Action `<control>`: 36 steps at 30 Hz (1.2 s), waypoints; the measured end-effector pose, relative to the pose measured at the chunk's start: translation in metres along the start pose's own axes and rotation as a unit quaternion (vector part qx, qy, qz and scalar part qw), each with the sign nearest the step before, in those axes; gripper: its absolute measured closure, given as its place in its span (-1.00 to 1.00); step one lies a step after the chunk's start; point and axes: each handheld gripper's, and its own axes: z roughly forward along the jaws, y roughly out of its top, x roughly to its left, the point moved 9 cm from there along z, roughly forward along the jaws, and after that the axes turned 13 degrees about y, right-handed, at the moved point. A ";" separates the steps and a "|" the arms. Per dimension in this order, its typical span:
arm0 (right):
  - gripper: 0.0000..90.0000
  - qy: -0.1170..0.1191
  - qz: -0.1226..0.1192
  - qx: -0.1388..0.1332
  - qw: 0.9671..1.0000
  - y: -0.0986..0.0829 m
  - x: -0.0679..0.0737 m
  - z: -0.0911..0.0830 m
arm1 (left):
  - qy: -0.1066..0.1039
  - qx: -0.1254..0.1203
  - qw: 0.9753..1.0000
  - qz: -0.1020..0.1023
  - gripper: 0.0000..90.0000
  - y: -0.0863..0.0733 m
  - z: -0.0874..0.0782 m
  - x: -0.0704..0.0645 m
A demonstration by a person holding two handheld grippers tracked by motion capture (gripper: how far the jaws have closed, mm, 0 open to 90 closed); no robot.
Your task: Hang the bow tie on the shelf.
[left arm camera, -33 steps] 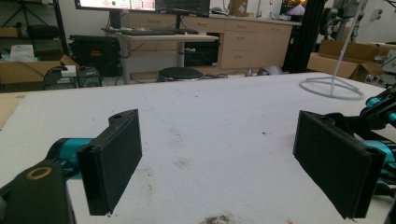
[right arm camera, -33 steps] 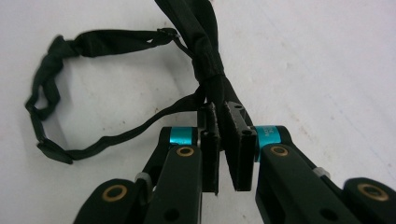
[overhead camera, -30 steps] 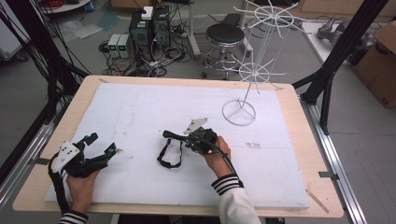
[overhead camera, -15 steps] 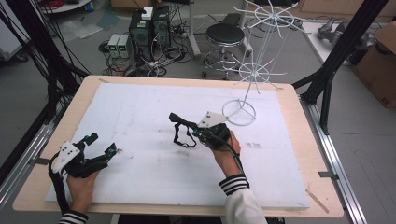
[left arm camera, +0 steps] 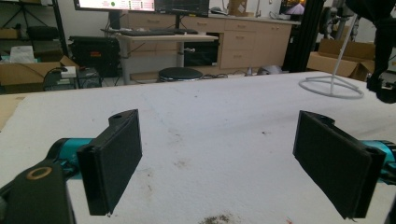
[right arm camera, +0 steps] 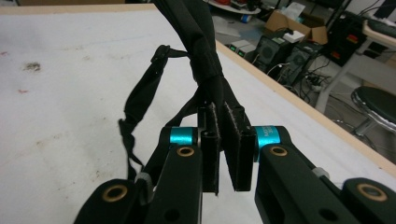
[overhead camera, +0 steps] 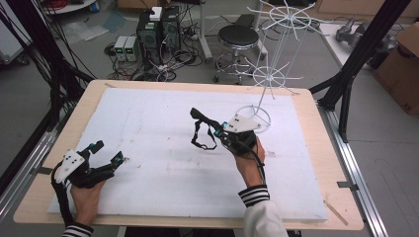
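In the right gripper view, the black strap [right arm camera: 201, 51] runs out of the top edge, so its upper end is cut off, and the part pinched between the fingers [right arm camera: 239, 140] is hidden by them. In the high view, the wire rack [overhead camera: 276, 74] is cut off at the top edge, and the right gripper [overhead camera: 225, 132] covers part of its ring base. The person's forearms leave the bottom edge, showing just striped cuffs [overhead camera: 254, 195]. In the left gripper view, the rack's pole [left arm camera: 343, 56] is cut off above, and a dark shape at the right edge [left arm camera: 385, 60] is too cropped to identify. The monitor text [left arm camera: 140, 4] is too small to read.
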 end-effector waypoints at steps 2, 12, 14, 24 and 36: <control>0.89 -0.008 -0.001 -0.006 1.000 0.002 -0.003 -0.005 | 0.000 0.000 1.000 0.000 -0.65 0.000 0.000 0.000; 0.89 -0.050 0.004 -0.040 0.998 0.014 -0.019 -0.032 | 0.000 0.001 1.000 0.000 -0.65 0.000 0.000 0.000; 0.89 -0.055 0.008 -0.050 0.997 0.016 -0.023 -0.037 | 0.000 0.002 1.000 0.000 -0.65 0.000 0.000 0.000; 0.89 -0.080 0.030 -0.076 0.994 0.021 -0.042 -0.069 | 0.000 0.002 1.000 0.000 -0.65 0.000 0.000 0.000; 0.89 -0.124 0.045 -0.111 0.985 0.028 -0.062 -0.103 | 0.001 0.001 1.000 0.001 -0.65 0.000 0.000 0.000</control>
